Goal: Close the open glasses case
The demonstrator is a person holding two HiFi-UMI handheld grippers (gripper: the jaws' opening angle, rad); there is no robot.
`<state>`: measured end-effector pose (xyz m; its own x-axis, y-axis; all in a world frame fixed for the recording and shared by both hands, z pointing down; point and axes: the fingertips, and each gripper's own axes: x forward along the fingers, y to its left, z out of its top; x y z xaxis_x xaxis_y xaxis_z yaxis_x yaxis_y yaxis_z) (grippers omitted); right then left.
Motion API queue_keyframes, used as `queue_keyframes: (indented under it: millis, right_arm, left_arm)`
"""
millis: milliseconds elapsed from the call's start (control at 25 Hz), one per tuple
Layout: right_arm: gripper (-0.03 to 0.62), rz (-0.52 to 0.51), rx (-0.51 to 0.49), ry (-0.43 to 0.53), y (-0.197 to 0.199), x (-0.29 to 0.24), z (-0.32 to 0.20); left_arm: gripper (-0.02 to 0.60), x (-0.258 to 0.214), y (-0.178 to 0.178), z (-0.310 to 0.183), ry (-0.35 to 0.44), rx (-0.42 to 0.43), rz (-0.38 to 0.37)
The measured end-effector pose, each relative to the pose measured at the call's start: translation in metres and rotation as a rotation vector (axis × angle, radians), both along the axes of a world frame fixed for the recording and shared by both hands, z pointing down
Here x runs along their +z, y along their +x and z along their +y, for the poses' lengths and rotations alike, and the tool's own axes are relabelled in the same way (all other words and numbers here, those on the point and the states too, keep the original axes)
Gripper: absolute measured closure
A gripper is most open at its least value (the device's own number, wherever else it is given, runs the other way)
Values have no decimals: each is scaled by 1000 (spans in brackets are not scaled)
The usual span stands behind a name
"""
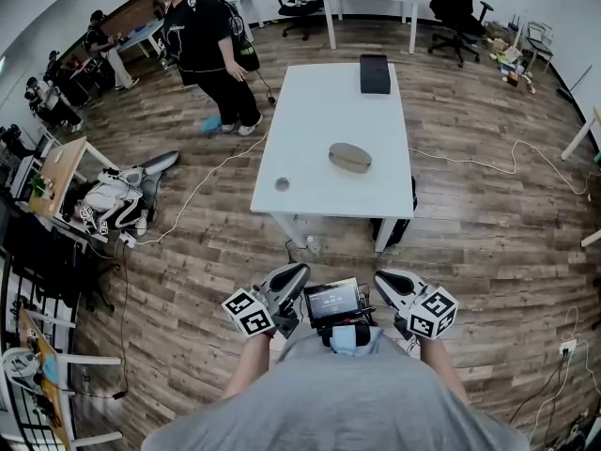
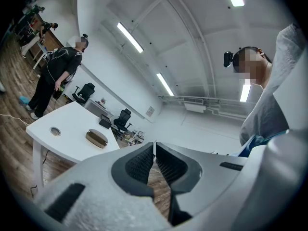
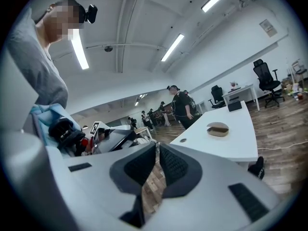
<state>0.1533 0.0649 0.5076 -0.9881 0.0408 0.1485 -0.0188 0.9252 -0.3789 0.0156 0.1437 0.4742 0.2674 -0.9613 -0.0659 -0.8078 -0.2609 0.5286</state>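
A tan oval glasses case [image 1: 349,157] lies near the middle of the white table [image 1: 310,120], well ahead of me. In the right gripper view the case [image 3: 218,129] shows its lid slightly ajar; the left gripper view shows the case [image 2: 96,138] as small and far off. Both grippers are held low against my body, far short of the table. My left gripper [image 1: 291,280] is shut with nothing between its ribbed pads [image 2: 139,163]. My right gripper [image 1: 390,285] also has its jaws together and holds nothing.
A black box [image 1: 375,73] sits at the table's far end and a small round disc [image 1: 282,184] near its front left corner. A person in black [image 1: 211,50] stands by the far left side. Cables [image 1: 202,186] cross the wood floor; a dark bag [image 1: 399,228] lies under the table.
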Motion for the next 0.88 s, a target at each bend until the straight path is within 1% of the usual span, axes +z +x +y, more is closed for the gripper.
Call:
queue_keyframes:
  millis: [120, 440, 720, 880]
  right_arm:
    - [560, 4, 16, -1, 3, 3, -3]
    - [560, 10, 97, -20, 15, 6, -19]
    - [560, 28, 131, -28, 0, 12, -35]
    - [560, 35, 162, -23, -22, 12, -49]
  left_arm:
    - [560, 2, 1, 1, -5, -1, 3]
    - [560, 5, 5, -1, -20, 1, 14]
    - [560, 14, -13, -19, -30, 30, 36]
    - [561, 23, -39, -36, -28, 59, 49]
